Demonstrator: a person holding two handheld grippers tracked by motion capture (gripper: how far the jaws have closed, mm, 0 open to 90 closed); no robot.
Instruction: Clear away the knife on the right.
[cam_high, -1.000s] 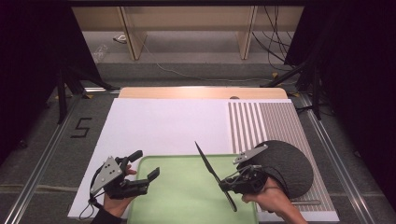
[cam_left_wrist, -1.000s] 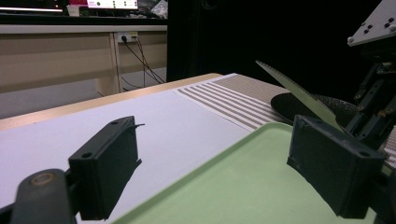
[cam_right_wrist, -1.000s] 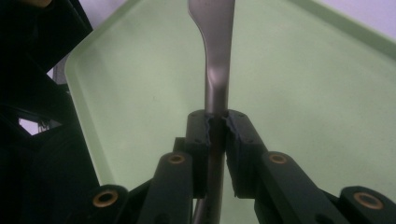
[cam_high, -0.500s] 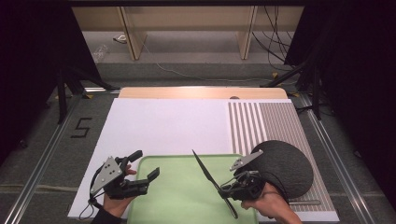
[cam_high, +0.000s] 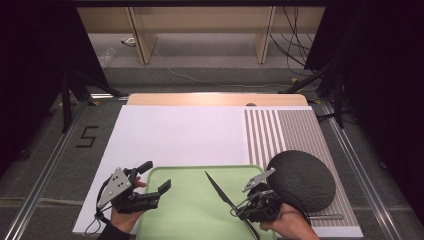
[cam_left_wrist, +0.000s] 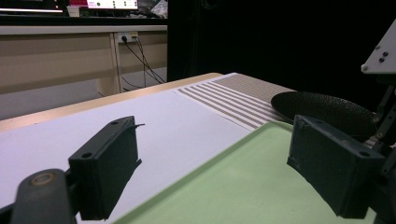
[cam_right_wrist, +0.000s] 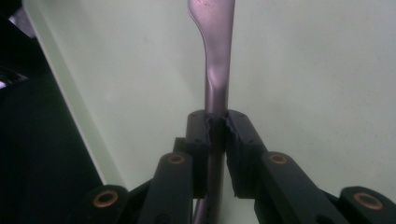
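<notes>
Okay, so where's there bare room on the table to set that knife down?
The green tray is bare between the left gripper and the knife held in the right gripper. The white sheet beyond the tray is open as far as the striped mat. The near right corner is crowded by the dark round plate.

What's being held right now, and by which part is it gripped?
The right gripper is shut on a knife, clamping its narrow handle just behind the blade, above the green tray. The left gripper is open and holds nothing.
</notes>
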